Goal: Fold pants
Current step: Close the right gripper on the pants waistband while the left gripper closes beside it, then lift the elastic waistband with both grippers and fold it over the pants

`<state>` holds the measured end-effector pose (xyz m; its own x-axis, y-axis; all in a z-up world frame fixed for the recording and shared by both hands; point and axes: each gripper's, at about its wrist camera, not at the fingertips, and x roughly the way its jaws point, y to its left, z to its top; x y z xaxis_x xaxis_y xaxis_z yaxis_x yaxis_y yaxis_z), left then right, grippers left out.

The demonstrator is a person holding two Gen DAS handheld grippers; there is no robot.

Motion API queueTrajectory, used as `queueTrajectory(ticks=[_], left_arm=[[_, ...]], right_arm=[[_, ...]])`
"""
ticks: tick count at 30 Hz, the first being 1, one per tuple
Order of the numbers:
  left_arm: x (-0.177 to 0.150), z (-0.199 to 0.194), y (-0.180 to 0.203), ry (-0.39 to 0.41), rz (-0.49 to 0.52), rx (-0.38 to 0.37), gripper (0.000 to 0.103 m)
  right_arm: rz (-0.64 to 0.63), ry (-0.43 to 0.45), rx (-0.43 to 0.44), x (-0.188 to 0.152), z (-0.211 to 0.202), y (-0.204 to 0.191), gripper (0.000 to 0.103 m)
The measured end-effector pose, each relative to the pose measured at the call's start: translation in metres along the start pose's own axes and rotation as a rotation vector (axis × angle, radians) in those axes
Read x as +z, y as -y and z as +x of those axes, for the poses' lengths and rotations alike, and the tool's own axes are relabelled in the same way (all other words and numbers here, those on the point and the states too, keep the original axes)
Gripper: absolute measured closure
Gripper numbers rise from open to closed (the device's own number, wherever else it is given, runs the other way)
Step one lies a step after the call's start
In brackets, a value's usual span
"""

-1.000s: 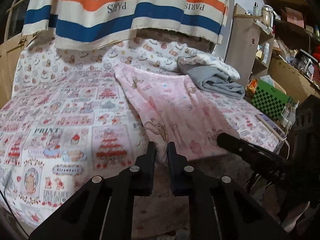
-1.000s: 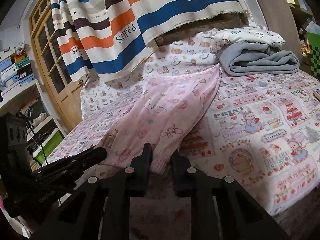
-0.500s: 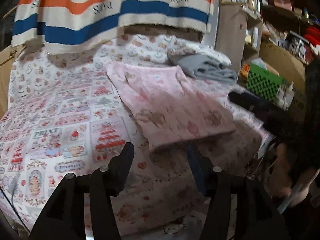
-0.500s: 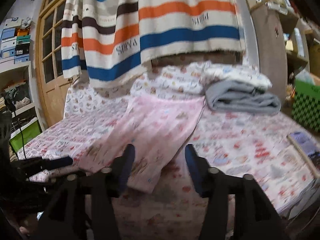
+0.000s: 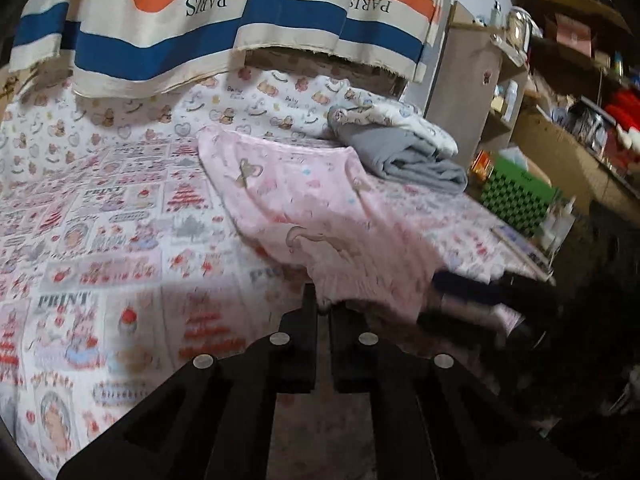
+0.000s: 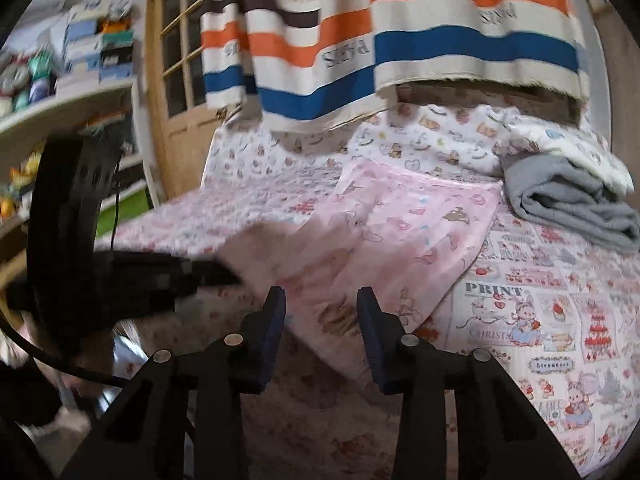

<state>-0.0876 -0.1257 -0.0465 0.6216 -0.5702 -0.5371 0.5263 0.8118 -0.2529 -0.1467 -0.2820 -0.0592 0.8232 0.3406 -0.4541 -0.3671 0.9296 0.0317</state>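
Left wrist view showed the left hand-held gripper [image 5: 324, 304], just closed, pinching the near hem of the pink pants [image 5: 320, 208] spread on the bed [image 5: 100, 240]. Beside those pants, the right hand-held gripper [image 6: 321, 307] stood partly open, closing, its pads gripping nothing.

Both views are dim, lit softly from above with no glare. A shadow darkens the bed [image 5: 120, 240] just ahead of the left tool [image 5: 324, 304]. Motion blur smears the shelves [image 6: 60, 80] left of the right tool [image 6: 320, 312]. Fisheye curving bends the edges, and the corners fall black.
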Motion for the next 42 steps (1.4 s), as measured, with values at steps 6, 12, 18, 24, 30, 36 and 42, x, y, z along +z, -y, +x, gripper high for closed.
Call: queueTrajectory(ticks=[6, 12, 18, 24, 30, 36, 42], left_arm=[[0.022, 0.012, -0.003, 0.009, -0.021, -0.034, 0.098], [0.03, 0.013, -0.008, 0.007, -0.068, -0.092, 0.099], [0.032, 0.012, -0.009, 0.02, -0.054, -0.075, 0.098], [0.027, 0.008, -0.01, 0.008, -0.007, -0.043, 0.098], [0.016, -0.01, -0.011, 0.043, 0.042, -0.028, 0.084], [0.01, -0.015, -0.008, 0.021, 0.201, 0.024, 0.078], [0.013, -0.008, -0.004, -0.014, 0.318, 0.015, 0.052]], right_arm=[[-0.142, -0.054, -0.065, -0.002, 0.017, -0.012, 0.06], [-0.213, -0.106, -0.106, -0.005, 0.036, -0.01, 0.057], [-0.272, -0.098, -0.14, -0.007, 0.042, -0.018, 0.056], [-0.296, -0.086, -0.187, -0.007, 0.042, -0.02, 0.078], [-0.22, -0.077, -0.122, 0.007, 0.032, -0.005, 0.081], [-0.209, -0.056, -0.069, 0.026, 0.026, 0.008, 0.082], [-0.261, -0.055, -0.041, 0.043, 0.029, 0.014, 0.082]])
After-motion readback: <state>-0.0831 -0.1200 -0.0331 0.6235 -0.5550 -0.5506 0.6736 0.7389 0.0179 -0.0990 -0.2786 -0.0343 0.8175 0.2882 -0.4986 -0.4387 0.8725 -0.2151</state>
